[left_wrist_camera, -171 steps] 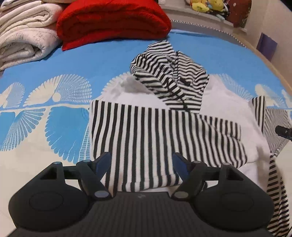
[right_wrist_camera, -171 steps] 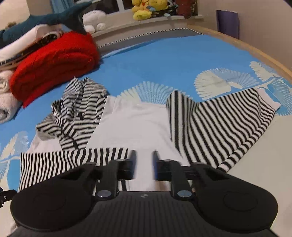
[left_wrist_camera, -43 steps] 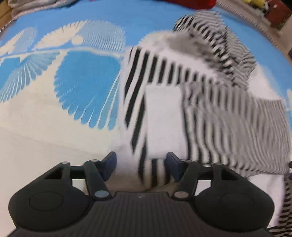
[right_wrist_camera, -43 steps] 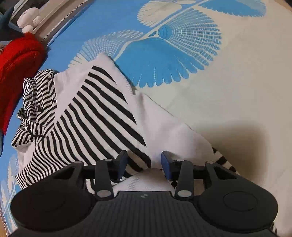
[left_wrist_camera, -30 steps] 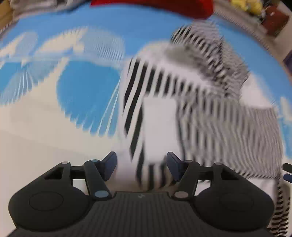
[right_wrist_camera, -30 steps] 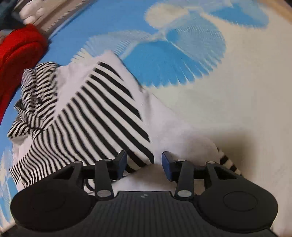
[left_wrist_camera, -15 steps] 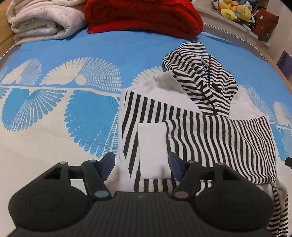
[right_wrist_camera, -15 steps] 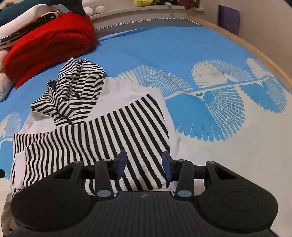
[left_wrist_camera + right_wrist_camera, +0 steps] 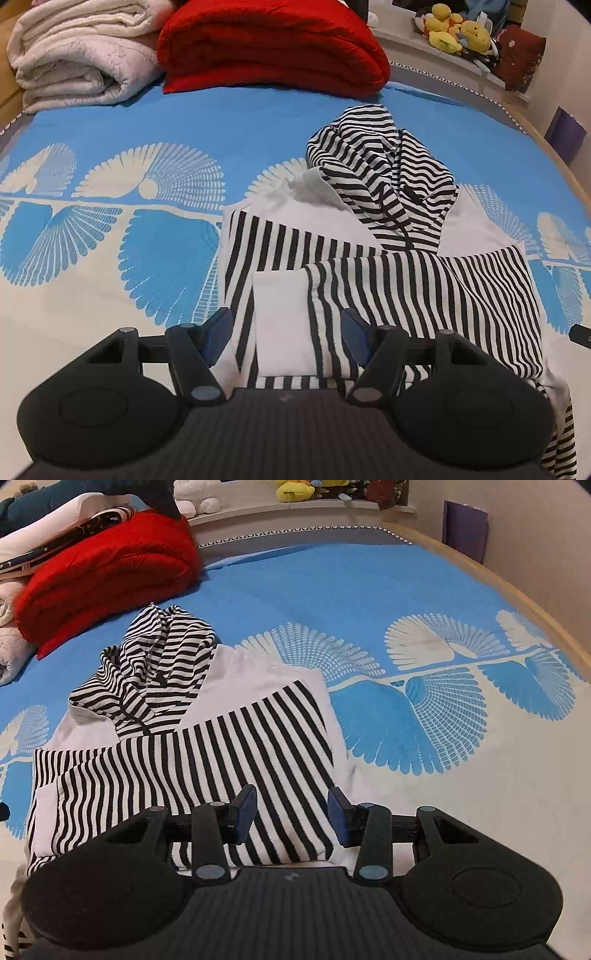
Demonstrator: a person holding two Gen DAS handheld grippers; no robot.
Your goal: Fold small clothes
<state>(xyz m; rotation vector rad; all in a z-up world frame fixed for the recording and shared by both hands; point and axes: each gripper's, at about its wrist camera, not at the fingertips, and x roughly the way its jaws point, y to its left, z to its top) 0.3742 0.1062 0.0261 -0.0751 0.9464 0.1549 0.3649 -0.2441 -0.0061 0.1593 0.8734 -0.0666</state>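
A small white hoodie (image 9: 325, 218) with black-and-white striped hood (image 9: 384, 173) and sleeves lies flat on the bed. Both striped sleeves (image 9: 424, 295) are folded across its front, one with a white cuff (image 9: 282, 321). It also shows in the right wrist view (image 9: 258, 679), with the sleeves (image 9: 221, 760) crossed over the body. My left gripper (image 9: 286, 332) is open and empty, hovering above the cuff at the hoodie's near left side. My right gripper (image 9: 291, 814) is open and empty above the hoodie's near right hem.
The bed has a blue and cream fan-patterned cover (image 9: 129, 229). A folded red blanket (image 9: 273, 44) and a cream blanket (image 9: 77, 59) lie at the head. Plush toys (image 9: 454, 29) sit on a ledge. The bed's wooden edge (image 9: 517, 590) runs along the right, by the wall.
Both sleeves were folded across the hoodie's front and let go. Both grippers have lifted and pulled back from the cloth, and now hover open over it.
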